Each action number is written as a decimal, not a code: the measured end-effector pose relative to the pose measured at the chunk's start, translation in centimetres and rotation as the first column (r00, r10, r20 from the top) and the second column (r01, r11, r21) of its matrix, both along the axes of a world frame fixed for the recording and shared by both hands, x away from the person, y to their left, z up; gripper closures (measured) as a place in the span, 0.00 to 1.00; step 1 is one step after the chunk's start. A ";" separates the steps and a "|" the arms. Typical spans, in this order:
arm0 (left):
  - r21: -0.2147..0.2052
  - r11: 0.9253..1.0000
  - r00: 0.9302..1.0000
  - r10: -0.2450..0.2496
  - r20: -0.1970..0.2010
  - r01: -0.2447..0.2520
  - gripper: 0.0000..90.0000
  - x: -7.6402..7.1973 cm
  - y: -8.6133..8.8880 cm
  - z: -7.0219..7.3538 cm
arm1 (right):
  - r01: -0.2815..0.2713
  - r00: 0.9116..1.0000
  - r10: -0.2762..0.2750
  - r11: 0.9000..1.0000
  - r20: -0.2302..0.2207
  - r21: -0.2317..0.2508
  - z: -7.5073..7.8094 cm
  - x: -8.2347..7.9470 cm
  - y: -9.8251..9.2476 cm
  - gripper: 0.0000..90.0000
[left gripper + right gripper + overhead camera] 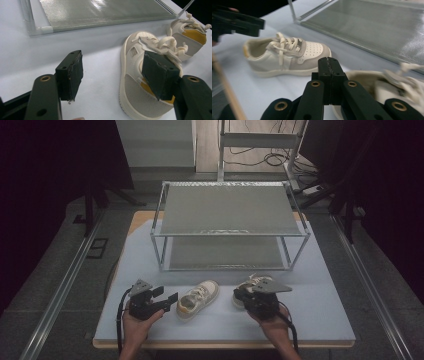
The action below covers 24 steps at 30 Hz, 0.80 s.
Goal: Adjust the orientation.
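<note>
work in hand: two small sneakers on the tabletop (320, 320), in front of a two-tier wire rack (227, 225); judged aim is to lift them onto the rack

left shoe (198, 299): lies between the two hands, just right of the left tongs (170, 298); long axis slants, toe up and to the right toward the rack, heel toward the person; in the left gripper view it (140, 82) sits partly behind the right-hand pad, not between the pads

left tongs: jaws stand wide apart, nothing clamped; must shift sideways toward the shoe to straddle it

right shoe (250, 287): under and just ahead of the right tongs (250, 295), toe toward the rack; in the right gripper view it (387, 82) lies blurred beside the jaws, laces loose

right tongs (329, 72): pads pressed flat together; no part of the shoe is seen between them; cannot tell from the high view whether they touch it

nearer hand: left for the left shoe, right for the right shoe

in the way: rack's front posts and lower shelf edge stand just beyond both toes; the two shoes are near each other, so the tongs could crowd

risk, judged: loose laces may snag a pad
</note>
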<state>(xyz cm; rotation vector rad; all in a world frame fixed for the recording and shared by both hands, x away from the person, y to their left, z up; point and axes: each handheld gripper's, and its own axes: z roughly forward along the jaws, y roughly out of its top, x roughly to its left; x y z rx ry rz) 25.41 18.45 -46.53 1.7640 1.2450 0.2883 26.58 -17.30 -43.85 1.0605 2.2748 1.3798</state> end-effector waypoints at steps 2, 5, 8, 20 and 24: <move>-0.001 1.000 1.000 0.000 0.001 0.000 0.37 0.0 0.1 0.0 | 0.050 0.998 -0.050 0.998 0.023 -0.037 -0.4 -0.3 1.6 1.00; -0.006 1.000 1.000 0.002 0.000 -0.002 0.37 0.0 0.2 0.0 | 0.079 0.997 -0.078 0.996 0.024 -0.039 -1.0 -0.3 2.9 1.00; -0.011 1.000 1.000 0.004 -0.002 -0.004 0.37 0.1 0.4 -0.1 | 0.157 0.986 -0.151 0.983 0.068 -0.095 -1.9 -0.2 4.5 1.00; -0.019 1.000 1.000 0.000 0.002 0.000 0.37 0.1 0.4 0.2 | 0.242 0.967 -0.227 0.959 0.116 -0.145 -2.9 -1.1 3.7 1.00; -0.027 1.000 1.000 0.004 0.002 -0.004 0.37 0.1 0.6 0.2 | 0.232 0.969 -0.216 0.961 0.119 -0.150 -2.8 -2.1 2.7 1.00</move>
